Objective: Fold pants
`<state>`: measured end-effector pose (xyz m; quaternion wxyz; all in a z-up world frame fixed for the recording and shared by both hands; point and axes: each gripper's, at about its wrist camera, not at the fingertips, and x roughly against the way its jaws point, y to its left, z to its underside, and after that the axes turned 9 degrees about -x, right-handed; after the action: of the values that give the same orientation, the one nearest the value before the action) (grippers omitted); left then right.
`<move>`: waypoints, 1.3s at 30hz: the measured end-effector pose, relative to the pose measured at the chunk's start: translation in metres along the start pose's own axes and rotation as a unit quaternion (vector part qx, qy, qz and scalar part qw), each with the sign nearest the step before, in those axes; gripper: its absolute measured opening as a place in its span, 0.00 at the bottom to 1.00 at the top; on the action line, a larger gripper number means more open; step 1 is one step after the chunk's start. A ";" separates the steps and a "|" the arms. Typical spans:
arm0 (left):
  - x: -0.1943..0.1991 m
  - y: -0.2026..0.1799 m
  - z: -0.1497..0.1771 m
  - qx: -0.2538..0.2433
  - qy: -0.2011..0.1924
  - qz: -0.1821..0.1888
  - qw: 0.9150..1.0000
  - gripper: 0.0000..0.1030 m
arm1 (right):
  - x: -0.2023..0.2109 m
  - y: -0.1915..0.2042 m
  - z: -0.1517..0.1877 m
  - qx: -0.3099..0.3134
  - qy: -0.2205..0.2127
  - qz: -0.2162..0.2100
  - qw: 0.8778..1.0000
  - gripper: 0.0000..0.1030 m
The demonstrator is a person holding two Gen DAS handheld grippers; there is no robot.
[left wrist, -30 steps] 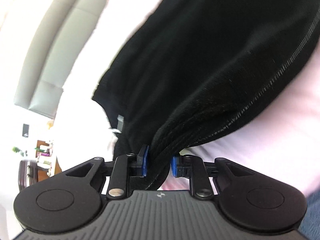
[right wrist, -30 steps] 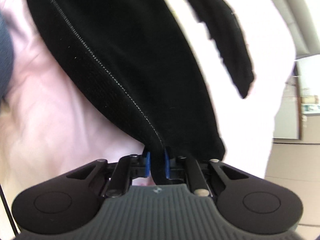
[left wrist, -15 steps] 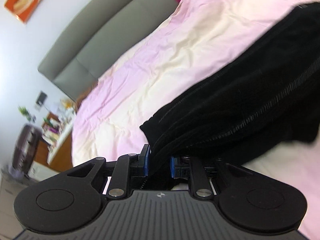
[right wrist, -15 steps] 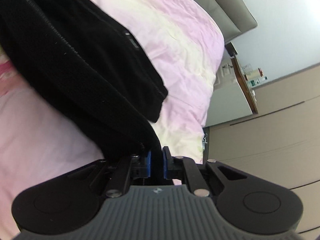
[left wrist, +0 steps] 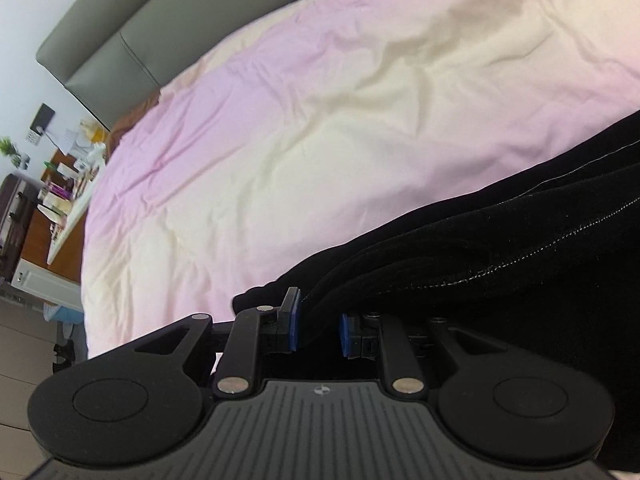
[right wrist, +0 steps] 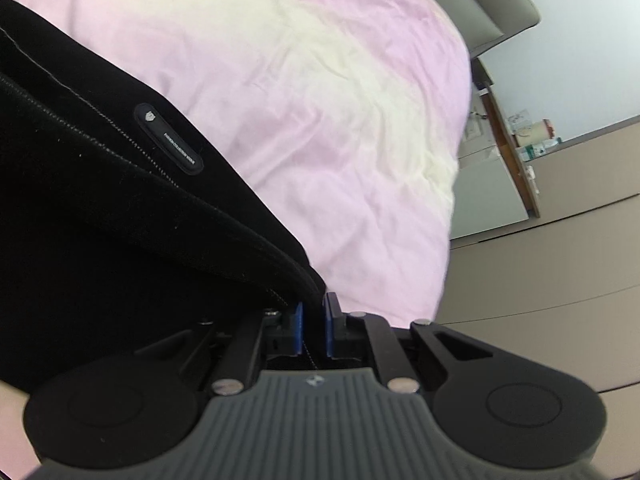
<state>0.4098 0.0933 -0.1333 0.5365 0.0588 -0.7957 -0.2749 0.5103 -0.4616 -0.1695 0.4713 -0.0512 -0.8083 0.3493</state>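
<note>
One pair of black pants (left wrist: 500, 264) is in play, held by two grippers, one at each end of the same folded edge, over one bed (left wrist: 320, 120) with a pink and cream cover. The left gripper (left wrist: 316, 326) has its two blue pads (left wrist: 294, 326) closed on a thick bunch of the cloth, which fills the gap between them and runs off to the right of the view in stacked layers with two lines of pale stitching showing. The right gripper (right wrist: 313, 330) likewise clamps the pants (right wrist: 120, 220) between its two blue pads (right wrist: 330, 332); here the cloth passes into the jaws as a narrow rolled edge and spreads away to the left, with one small black label (right wrist: 170, 140) lying on the upper layer. In both views the pants lie low against the bed, beside and just ahead of the fingers. One grey padded headboard (left wrist: 112, 32) stands at the far end of the bed, and a cluttered side table (left wrist: 60, 196) shows at the left edge of the left view; a second table with a few items (right wrist: 528, 136) shows at the right of the right view. Compared with a second ago, when the pants hung up in front of both cameras and filled most of each view, the cloth now sits down near the cover and most of the bed is visible; both grips are unchanged.
</note>
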 end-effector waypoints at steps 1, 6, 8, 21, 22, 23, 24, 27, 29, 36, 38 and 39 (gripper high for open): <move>-0.005 -0.002 0.000 0.001 0.004 0.002 1.000 0.21 | -0.010 0.005 -0.004 0.005 0.007 -0.002 1.000 0.03; 0.033 0.007 0.023 0.031 -0.067 0.000 0.997 0.19 | -0.024 0.012 -0.010 0.027 0.008 -0.007 1.000 0.02; 0.054 0.014 0.035 0.044 -0.088 0.002 0.995 0.19 | -0.008 0.002 -0.004 0.019 -0.003 -0.014 1.000 0.02; -0.044 0.015 -0.018 0.073 -0.036 0.033 0.996 0.19 | -0.080 0.013 -0.054 -0.038 0.050 -0.021 0.998 0.03; -0.049 0.017 -0.018 0.079 -0.031 0.040 0.996 0.23 | -0.082 0.015 -0.055 -0.044 0.050 -0.019 0.998 0.03; -0.051 0.019 -0.016 0.088 -0.031 0.046 0.995 0.23 | -0.084 0.016 -0.055 -0.053 0.050 -0.019 0.997 0.04; -0.050 0.019 -0.015 0.088 -0.035 0.048 0.994 0.28 | -0.085 0.015 -0.056 -0.061 0.050 -0.019 0.997 0.05; -0.037 0.020 -0.010 0.074 -0.056 0.061 0.994 0.51 | -0.079 0.013 -0.055 -0.075 0.046 -0.026 0.996 0.17; -0.023 0.029 -0.007 0.092 -0.079 0.071 0.990 0.71 | -0.064 0.007 -0.052 -0.086 0.027 -0.029 0.995 0.54; 0.015 0.071 0.022 0.166 -0.118 0.101 0.974 0.76 | 0.014 0.001 -0.047 -0.181 -0.033 -0.132 0.974 0.71; 0.018 0.081 0.046 0.171 -0.112 0.096 0.974 0.76 | 0.033 0.019 -0.042 -0.202 -0.030 -0.178 0.963 0.71; 0.018 0.085 0.059 0.178 -0.109 0.094 0.974 0.76 | 0.041 0.028 -0.039 -0.208 -0.031 -0.196 0.958 0.71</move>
<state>0.3673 0.1796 -0.0917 0.4513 0.0478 -0.8873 -0.0820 0.5117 -0.4035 -0.1447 0.4845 0.0220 -0.8713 0.0755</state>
